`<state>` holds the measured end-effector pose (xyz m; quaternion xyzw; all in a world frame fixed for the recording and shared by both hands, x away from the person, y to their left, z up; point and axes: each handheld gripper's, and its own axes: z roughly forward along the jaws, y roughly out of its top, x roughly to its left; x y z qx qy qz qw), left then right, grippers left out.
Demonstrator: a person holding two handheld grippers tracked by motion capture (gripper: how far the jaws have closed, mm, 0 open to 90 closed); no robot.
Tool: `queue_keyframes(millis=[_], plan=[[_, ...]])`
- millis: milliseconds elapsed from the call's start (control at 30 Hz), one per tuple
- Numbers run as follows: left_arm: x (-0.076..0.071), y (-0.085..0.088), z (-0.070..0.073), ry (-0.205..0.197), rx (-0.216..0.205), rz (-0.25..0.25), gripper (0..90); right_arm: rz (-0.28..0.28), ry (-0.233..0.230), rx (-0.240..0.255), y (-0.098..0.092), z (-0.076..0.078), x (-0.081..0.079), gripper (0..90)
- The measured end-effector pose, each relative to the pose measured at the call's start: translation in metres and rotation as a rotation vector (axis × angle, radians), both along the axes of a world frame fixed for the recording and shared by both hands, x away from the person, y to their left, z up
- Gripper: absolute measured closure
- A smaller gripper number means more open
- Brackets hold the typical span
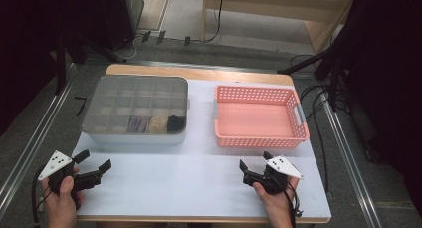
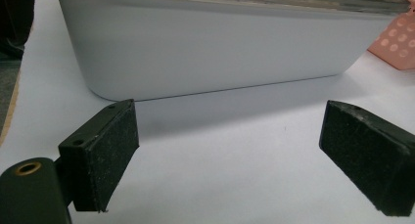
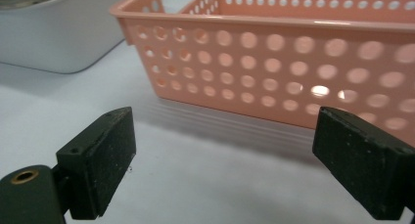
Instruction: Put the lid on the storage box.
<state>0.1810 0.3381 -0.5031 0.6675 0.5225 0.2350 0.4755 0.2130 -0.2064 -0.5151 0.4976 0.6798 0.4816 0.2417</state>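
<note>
Both grippers I am steering sit low at the near edge of the counter [image 1: 199, 188] and hold nothing: the left gripper [image 1: 94, 167] has its jaws wide apart, and in the left gripper view I see only bare white surface between the two black pads, with the grey wall of the divided storage box [image 2: 220, 48] just ahead of them. The right gripper [image 1: 255, 164] is spread in the same way, and in the right gripper view its pads frame the perforated side of the pink basket [image 3: 303, 62], near but not touching. From this I judge that the work has not really begun. The storage box [image 1: 135, 111] has its translucent lid closed, and through the lid I can make out a few small soft things in the front row of compartments, one purplish, one beige [image 1: 158, 123] and one black [image 1: 175, 122]; I cannot tell exactly what they are. The basket [image 1: 261, 116] stands empty beside the box, a little apart from it. So, in my opinion, the lid must be opened first and the moving of the pieces is all left to do. The counter has a white top with a wooden border at the far side. Around it is a grey floor with cables, dark stands and metal rails on both sides.
</note>
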Motion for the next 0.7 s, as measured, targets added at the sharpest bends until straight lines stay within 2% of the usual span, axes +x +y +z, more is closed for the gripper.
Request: queue_keyframes(millis=[400,633,700], plan=[[-0.001,-0.001,0.000,-0.010,0.004,-0.003,8.4,-0.099,0.003,0.007,-0.047,-0.003,-0.002,9.0],[-0.001,-0.001,0.000,-0.015,0.005,-0.006,8.4,-0.127,0.007,0.001,-0.065,-0.003,-0.006,9.0],[-0.001,-0.001,0.000,-0.018,0.004,-0.004,8.4,-0.143,0.009,-0.002,-0.076,-0.004,-0.009,9.0]])
